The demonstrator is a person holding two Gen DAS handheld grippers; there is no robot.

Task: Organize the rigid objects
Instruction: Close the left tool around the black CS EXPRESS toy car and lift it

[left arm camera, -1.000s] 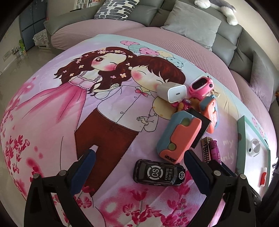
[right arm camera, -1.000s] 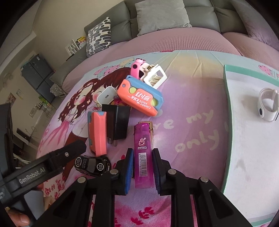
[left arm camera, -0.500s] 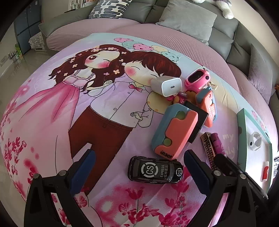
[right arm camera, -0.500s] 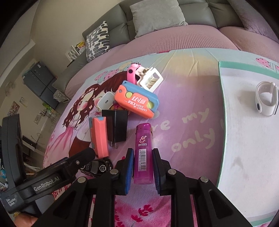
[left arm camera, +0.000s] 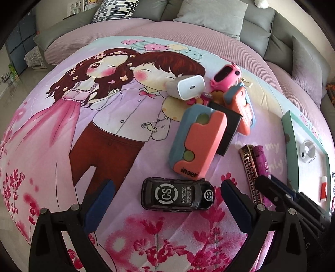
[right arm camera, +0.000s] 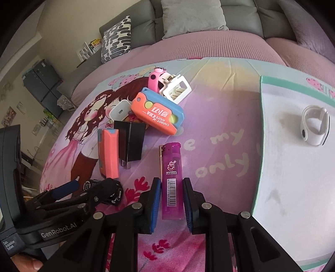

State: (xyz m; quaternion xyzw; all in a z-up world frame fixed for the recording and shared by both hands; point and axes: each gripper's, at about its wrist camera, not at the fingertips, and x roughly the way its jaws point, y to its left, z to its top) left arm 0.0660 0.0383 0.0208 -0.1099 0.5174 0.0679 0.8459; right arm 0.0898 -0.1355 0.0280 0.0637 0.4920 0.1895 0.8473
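The right gripper (right arm camera: 172, 200) clasps the purple lighter (right arm camera: 171, 182), long axis near-to-far, cap far; the left gripper (left arm camera: 165, 200) gapes around the crosswise toy car (left arm camera: 177, 193); the tray (right arm camera: 272, 167) holds a white band (right arm camera: 314, 127).

Grey sofa (left arm camera: 261, 23) with cushions (right arm camera: 190, 18) — pale walls, blue cabinet (right arm camera: 41, 83).
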